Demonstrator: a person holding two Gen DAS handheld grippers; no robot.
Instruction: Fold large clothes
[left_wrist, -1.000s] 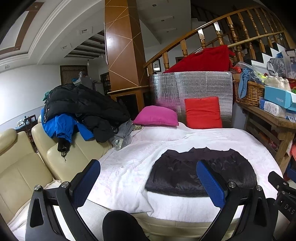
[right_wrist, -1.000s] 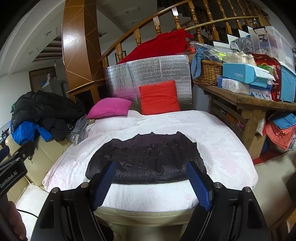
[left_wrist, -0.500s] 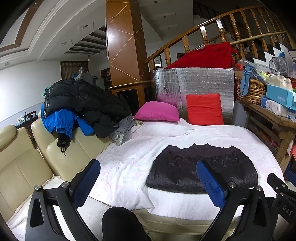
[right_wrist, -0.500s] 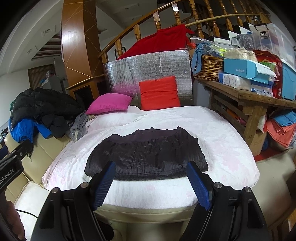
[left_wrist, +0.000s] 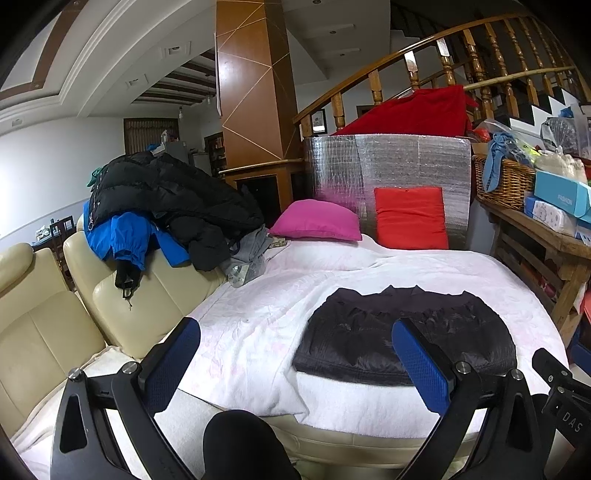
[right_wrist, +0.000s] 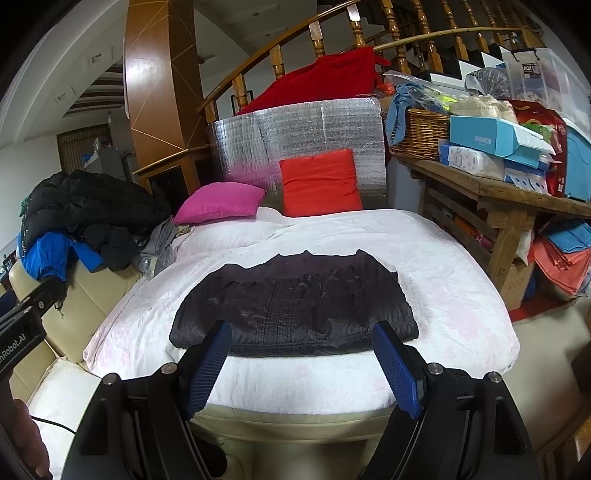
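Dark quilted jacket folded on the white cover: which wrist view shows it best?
The right wrist view: the dark quilted jacket lies centred and nearly whole. In the left wrist view it sits off right, partly behind a blue finger pad.

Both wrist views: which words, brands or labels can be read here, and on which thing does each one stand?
"FASHION": on the light blue box on the wooden table.
"nRobot.AI", cut off at the edge: on the left gripper's body.
"DAS": on the right gripper's body.
"ROX": label on the clear plastic bin; its smaller print is unreadable.
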